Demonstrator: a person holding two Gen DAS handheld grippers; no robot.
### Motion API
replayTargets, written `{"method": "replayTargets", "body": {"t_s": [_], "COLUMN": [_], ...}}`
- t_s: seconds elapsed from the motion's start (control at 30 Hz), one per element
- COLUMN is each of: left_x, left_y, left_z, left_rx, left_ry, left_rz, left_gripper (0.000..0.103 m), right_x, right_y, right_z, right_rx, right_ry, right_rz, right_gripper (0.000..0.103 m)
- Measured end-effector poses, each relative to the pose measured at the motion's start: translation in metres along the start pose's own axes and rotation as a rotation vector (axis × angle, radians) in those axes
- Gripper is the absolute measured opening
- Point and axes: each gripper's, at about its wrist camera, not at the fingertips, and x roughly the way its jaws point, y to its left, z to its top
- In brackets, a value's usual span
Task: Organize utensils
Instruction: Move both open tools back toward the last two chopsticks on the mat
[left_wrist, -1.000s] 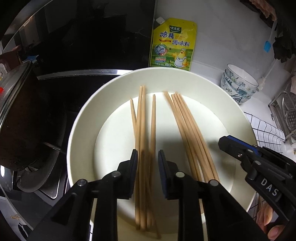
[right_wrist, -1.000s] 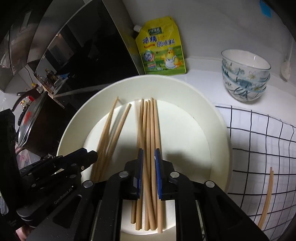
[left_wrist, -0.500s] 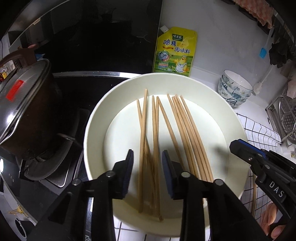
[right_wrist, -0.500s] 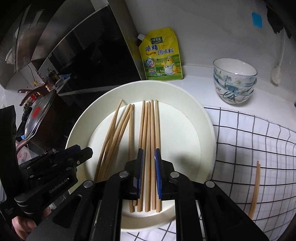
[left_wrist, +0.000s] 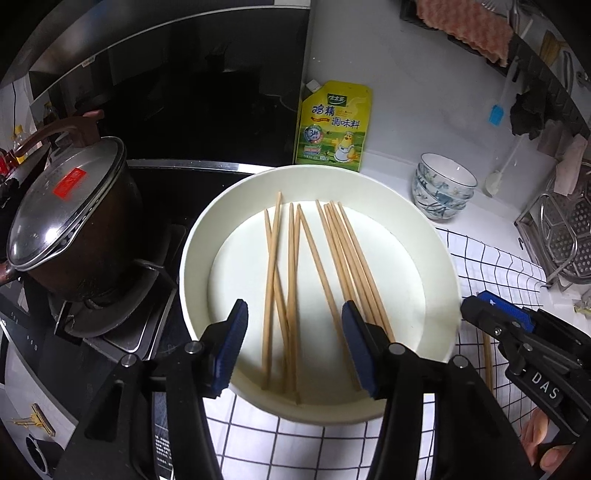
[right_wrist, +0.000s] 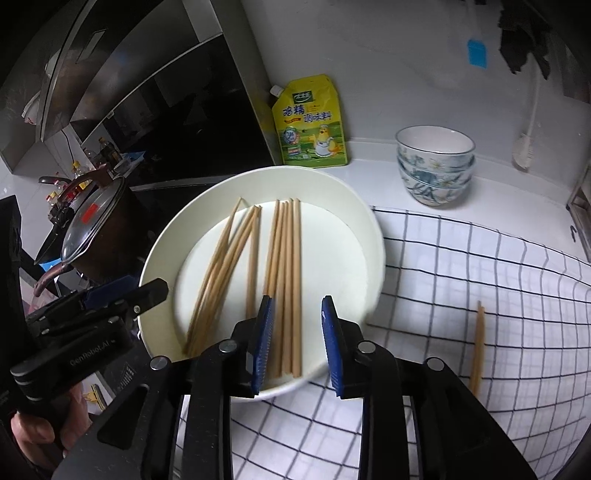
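I'm looking at the chopsticks lying loose in the shallow white plate, which is sitting on the checked cloth with its far-left edge reaching over toward the stove. They are lying in two groups: a scattered, crossing set on the left half of the plate and a tidier parallel bunch on the right half. One more pair of chopsticks is lying on the cloth, well apart from the plate on its right.

My left gripper is hovering above the near rim of the plate with its jaws spread wide, the scattered sticks showing in the gap below; it is gripping nothing. My right gripper is also hanging over the near rim, jaws parted to a middling width above the parallel bunch, and it is holding nothing either.

Beyond the plate a yellow seasoning pouch is leaning against the wall, a stack of patterned bowls is standing to its right, and a lidded pot is sitting on the stove to the left.
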Motion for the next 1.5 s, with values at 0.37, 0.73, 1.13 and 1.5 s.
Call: {"method": "replayTargets", "body": {"t_s": [0.37, 0.73, 1.13, 1.5], "left_x": [-0.014, -0.01, 0.001, 0.016], "left_y": [-0.029, -0.074, -0.126, -0.162], "left_z": [-0.014, -0.028, -0.043, -0.058], "left_rx": [0.03, 0.072, 0.133, 0.199], "left_ry": [0.004, 0.017, 0.037, 0.063], "left_rz": [0.002, -0.045, -0.095, -0.105], "left_gripper": [0.059, 0.066, 0.072, 0.078], "right_x": [-0.028, -0.045, -0.046, -0.015], "right_y": [-0.043, -0.098, -0.152, -0.175], "right_z": [-0.024, -0.048, -0.081, -0.115], "right_rx": [0.051, 0.111, 0.161, 0.187], "right_ry": [-0.005, 0.02, 0.066, 0.148], "right_rz": [-0.033, -0.093, -0.175, -0.167], "right_gripper": [0.026, 0.027, 0.027, 0.027]}}
